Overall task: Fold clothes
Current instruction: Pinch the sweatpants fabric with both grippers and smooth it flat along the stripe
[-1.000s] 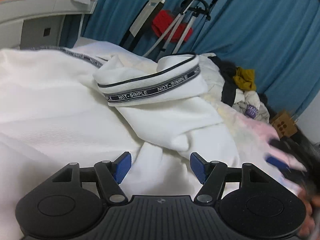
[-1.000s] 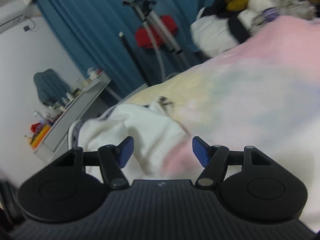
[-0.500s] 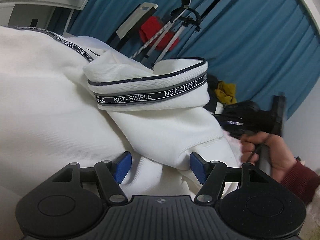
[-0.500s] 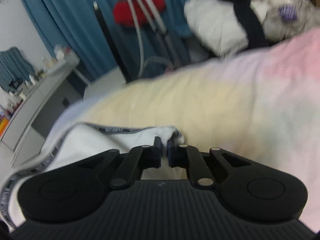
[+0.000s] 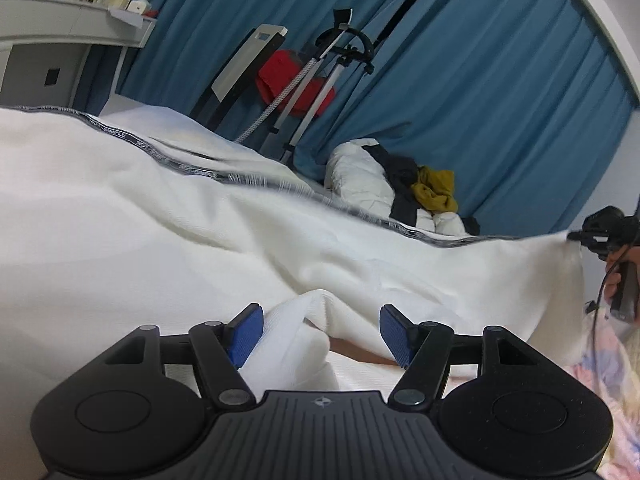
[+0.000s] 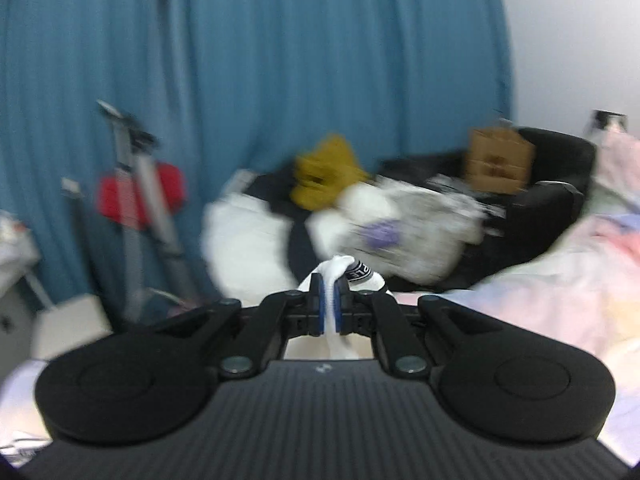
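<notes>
- The right gripper [image 6: 329,309] is clamped on a corner of the white garment [image 5: 160,232], fabric pinched between its blue pads with the printed trim just beyond the fingertips.
- The left gripper [image 5: 320,330] stands apart, a bunched fold between its fingers; it seems to touch the left pad [image 5: 245,332] only.
- The garment spreads ahead of the left fingers, its edge stretched to the right gripper [image 5: 600,236].

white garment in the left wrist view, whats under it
Where the white garment lifts near the left tool, a pale pink strip of bedding shows. Everything else beneath is covered.
</notes>
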`<action>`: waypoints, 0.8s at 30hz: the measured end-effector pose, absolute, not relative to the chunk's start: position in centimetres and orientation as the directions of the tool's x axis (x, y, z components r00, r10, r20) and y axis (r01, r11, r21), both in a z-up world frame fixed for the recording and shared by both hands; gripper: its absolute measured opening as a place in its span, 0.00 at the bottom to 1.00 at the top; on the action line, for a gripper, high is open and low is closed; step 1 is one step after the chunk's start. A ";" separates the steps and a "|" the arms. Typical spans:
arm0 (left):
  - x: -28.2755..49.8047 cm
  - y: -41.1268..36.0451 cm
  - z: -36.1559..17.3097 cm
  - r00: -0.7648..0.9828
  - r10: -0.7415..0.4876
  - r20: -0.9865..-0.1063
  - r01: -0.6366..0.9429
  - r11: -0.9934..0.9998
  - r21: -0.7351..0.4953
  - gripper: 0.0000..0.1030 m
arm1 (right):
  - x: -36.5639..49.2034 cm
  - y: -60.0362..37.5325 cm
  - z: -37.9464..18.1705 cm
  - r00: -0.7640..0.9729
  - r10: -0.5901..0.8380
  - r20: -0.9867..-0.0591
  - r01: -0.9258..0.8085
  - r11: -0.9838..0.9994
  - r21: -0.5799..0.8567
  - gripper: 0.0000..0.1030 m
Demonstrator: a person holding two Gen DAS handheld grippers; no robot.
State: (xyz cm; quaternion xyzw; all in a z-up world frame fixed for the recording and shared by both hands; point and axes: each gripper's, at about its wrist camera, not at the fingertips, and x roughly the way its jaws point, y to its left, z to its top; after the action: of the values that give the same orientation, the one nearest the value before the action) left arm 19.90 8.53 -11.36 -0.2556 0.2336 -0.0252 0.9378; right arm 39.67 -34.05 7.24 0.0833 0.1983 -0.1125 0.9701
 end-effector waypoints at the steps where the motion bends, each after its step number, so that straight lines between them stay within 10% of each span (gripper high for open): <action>1: 19.9 8.5 -11.6 0.887 -0.166 -0.431 -0.074 0.870 -0.488 0.64 | 40.9 -35.3 6.7 0.881 -0.192 -0.433 0.264 0.958 0.112 0.08; 8: 21.1 8.2 -12.8 0.868 -0.177 -0.464 -0.075 0.876 -0.476 0.65 | 44.4 -41.0 -0.5 0.809 -0.194 -0.555 0.391 0.882 0.261 0.19; 13: 21.4 8.2 -13.2 0.866 -0.186 -0.464 -0.061 0.882 -0.468 0.65 | 41.2 -43.7 -2.7 0.818 -0.272 -0.507 0.467 0.828 0.310 0.68; 21: 22.4 7.0 -13.4 0.848 -0.141 -0.512 -0.059 0.933 -0.355 0.64 | 32.1 -46.3 -8.0 0.781 -0.094 -0.618 0.508 0.672 0.539 0.71; 24: 22.9 6.7 -13.8 0.838 -0.101 -0.536 -0.092 0.942 -0.321 0.50 | 30.3 -46.0 -10.3 0.771 -0.014 -0.636 0.507 0.618 0.601 0.71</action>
State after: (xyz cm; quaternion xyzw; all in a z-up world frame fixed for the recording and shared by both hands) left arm 22.92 6.67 -13.78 -0.1696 0.2844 -0.0024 0.9436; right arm 30.32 -46.03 -10.29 0.4090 0.3011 -0.1538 0.8476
